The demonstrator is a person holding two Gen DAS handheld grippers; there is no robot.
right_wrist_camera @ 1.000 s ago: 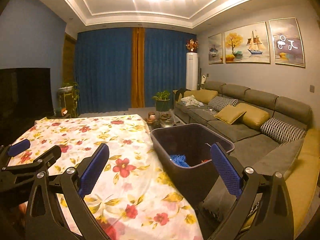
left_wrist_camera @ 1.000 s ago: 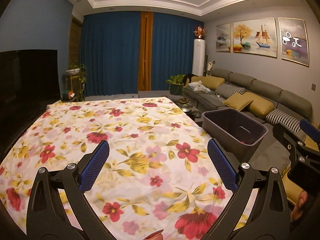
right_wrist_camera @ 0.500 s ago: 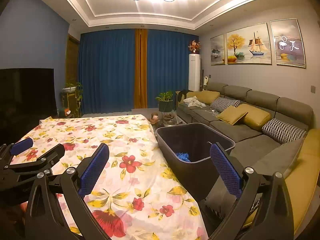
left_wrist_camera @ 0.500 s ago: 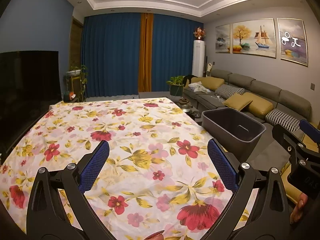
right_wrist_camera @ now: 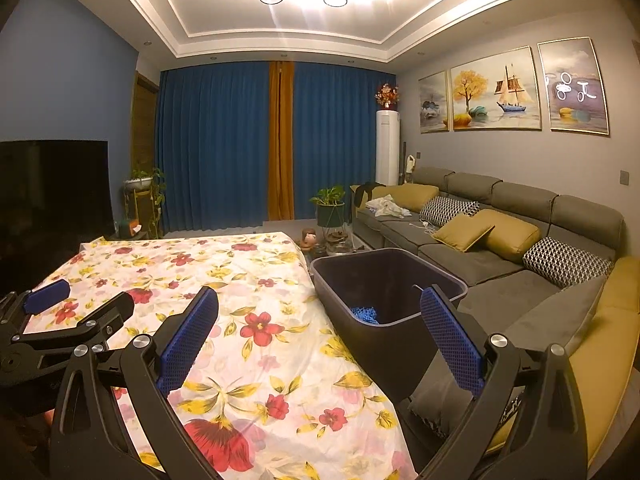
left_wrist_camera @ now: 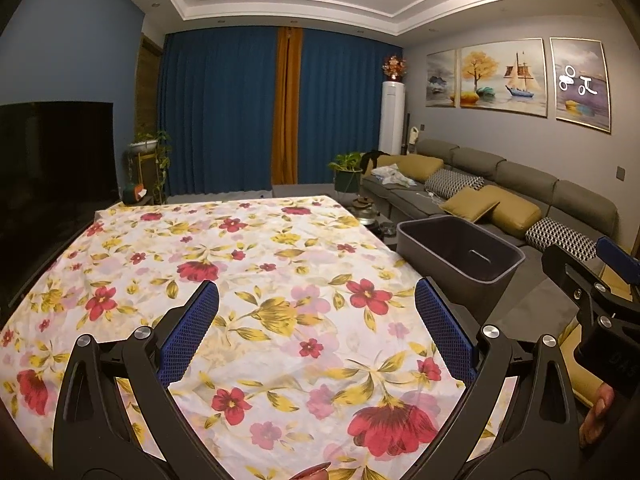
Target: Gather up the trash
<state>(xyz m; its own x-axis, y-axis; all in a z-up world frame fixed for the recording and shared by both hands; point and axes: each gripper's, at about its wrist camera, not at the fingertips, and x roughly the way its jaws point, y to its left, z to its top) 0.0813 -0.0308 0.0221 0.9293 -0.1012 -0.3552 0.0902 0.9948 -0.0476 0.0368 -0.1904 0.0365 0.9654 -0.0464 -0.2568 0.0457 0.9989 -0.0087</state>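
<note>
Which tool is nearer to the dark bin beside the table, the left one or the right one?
Right. The right tool hangs open at the table edge just before the dark bin. The left tool is open over the floral tablecloth, with the bin off to its right.

Before you, a floral cloth (left_wrist_camera: 256, 280) covers the worktop; beyond, blue curtains (left_wrist_camera: 224, 112), a grey sofa (right_wrist_camera: 520, 216) with mustard cushions (right_wrist_camera: 508, 234), a dark television (left_wrist_camera: 52, 160) and three paintings (right_wrist_camera: 496, 92)

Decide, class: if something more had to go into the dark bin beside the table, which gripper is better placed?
Probably the right gripper: the bin sits just ahead of its open jaws, while the left gripper hangs over the floral cloth.
</note>
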